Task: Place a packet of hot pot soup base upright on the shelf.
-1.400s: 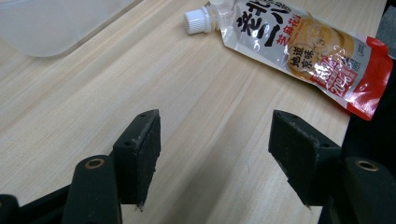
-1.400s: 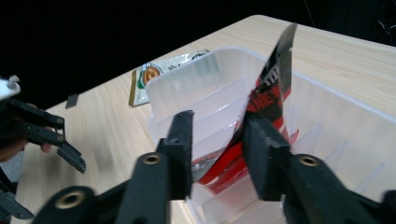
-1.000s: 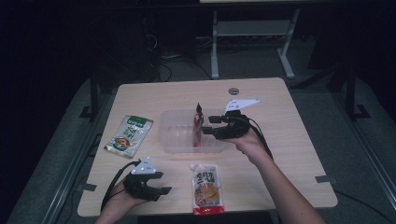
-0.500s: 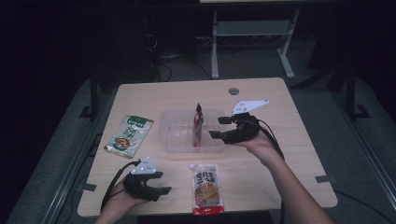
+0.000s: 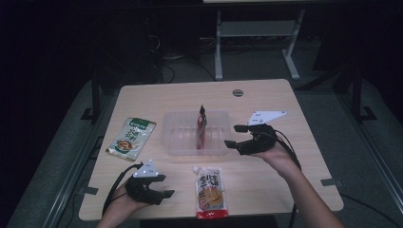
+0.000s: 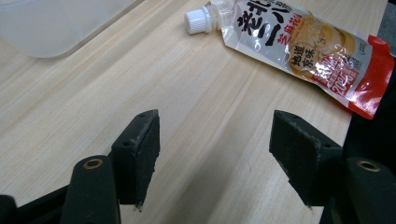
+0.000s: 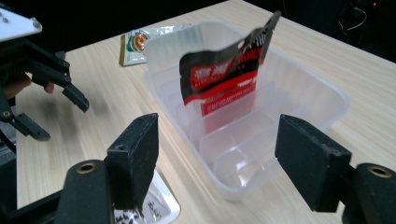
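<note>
A red and black packet stands on edge between the dividers of a clear plastic bin at the table's middle. My right gripper hovers just right of the bin and faces it. Its jaws have just been opening and stand open with nothing between them. My left gripper rests open near the front left edge, empty. A white and red spout pouch lies flat to its right.
A green packet lies flat left of the bin. The wooden table is bare on its right side and along the back. A metal stand and cables sit on the dark floor beyond the far edge.
My right gripper has drawn back to the right, away from the red packet, which stays upright in the bin. Its jaws stand wider. The left gripper has not moved.
</note>
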The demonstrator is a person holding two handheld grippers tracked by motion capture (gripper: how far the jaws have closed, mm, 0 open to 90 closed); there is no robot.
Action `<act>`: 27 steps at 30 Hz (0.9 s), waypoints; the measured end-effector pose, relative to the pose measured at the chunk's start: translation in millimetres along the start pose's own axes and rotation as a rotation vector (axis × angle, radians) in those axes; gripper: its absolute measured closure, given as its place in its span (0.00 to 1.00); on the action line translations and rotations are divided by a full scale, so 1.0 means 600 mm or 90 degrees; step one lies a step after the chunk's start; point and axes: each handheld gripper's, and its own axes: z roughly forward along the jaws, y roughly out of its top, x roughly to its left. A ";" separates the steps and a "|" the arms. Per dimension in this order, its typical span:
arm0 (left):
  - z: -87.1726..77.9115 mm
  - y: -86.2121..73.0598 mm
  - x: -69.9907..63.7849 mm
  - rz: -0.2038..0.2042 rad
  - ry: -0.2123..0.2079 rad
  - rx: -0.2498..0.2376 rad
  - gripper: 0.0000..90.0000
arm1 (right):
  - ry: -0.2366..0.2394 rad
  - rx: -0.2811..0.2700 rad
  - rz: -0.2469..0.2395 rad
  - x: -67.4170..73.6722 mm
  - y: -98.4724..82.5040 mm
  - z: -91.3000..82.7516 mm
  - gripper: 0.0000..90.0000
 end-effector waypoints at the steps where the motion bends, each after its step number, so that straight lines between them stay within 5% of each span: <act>1: 0.000 0.000 -0.001 -0.001 0.000 0.000 0.37 | -0.001 0.001 0.002 0.000 -0.003 -0.002 0.33; 18: -0.001 0.001 0.000 0.002 0.002 0.006 0.37 | -0.016 0.032 0.019 0.001 -0.073 -0.032 0.31; 27: 0.001 0.000 -0.004 -0.008 -0.002 0.006 0.39 | -0.050 0.096 0.022 -0.004 -0.137 -0.048 0.29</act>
